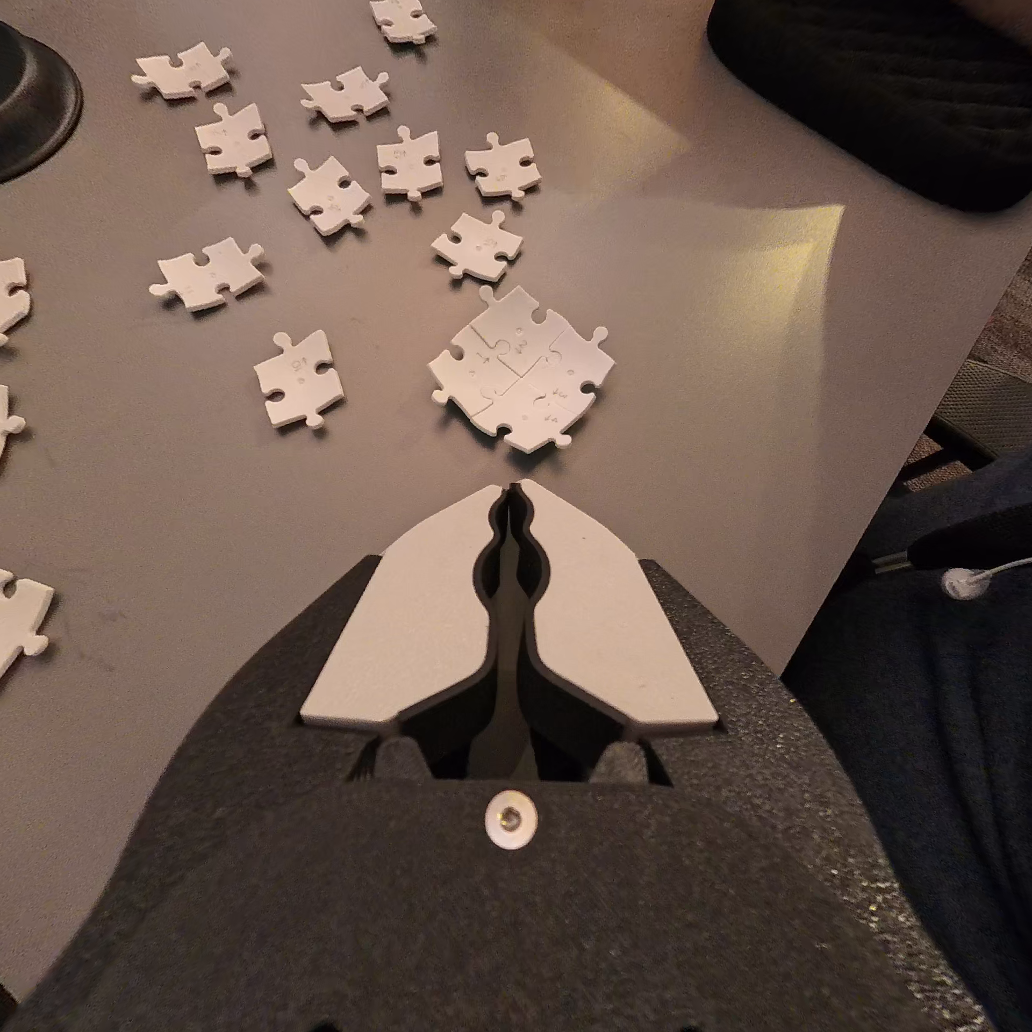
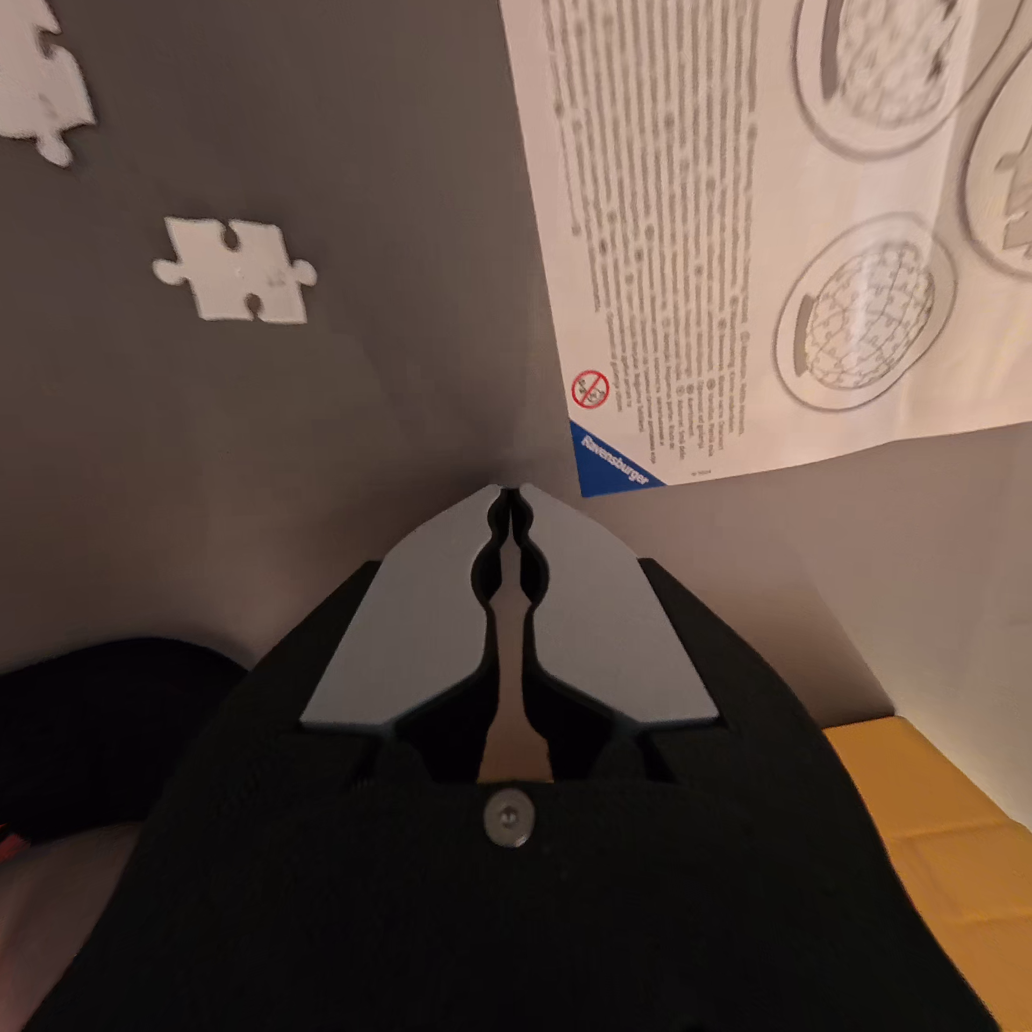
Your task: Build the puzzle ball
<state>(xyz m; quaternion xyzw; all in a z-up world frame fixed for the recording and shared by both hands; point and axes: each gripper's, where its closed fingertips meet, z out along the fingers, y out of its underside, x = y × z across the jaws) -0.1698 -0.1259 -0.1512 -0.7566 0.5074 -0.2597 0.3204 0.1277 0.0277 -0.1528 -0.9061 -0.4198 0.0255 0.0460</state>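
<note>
In the left wrist view a joined cluster of white puzzle pieces (image 1: 522, 371) lies on the grey table, just ahead of my left gripper (image 1: 512, 487), which is shut and empty. Several loose white pieces lie scattered beyond, among them one to the cluster's left (image 1: 299, 380) and one just behind it (image 1: 479, 245). In the right wrist view my right gripper (image 2: 509, 490) is shut and empty above the table. A single white piece (image 2: 237, 272) lies ahead to its left, and part of another piece (image 2: 42, 84) shows at the top left.
A printed instruction sheet (image 2: 782, 223) lies ahead right of the right gripper. A yellow box (image 2: 938, 826) sits at lower right. A black round object (image 1: 28, 106) stands at the table's far left, a dark cushion (image 1: 882, 84) at the far right. The table edge (image 1: 893, 502) runs diagonally right. There is about 35 centimetres between the tips of the two grippers.
</note>
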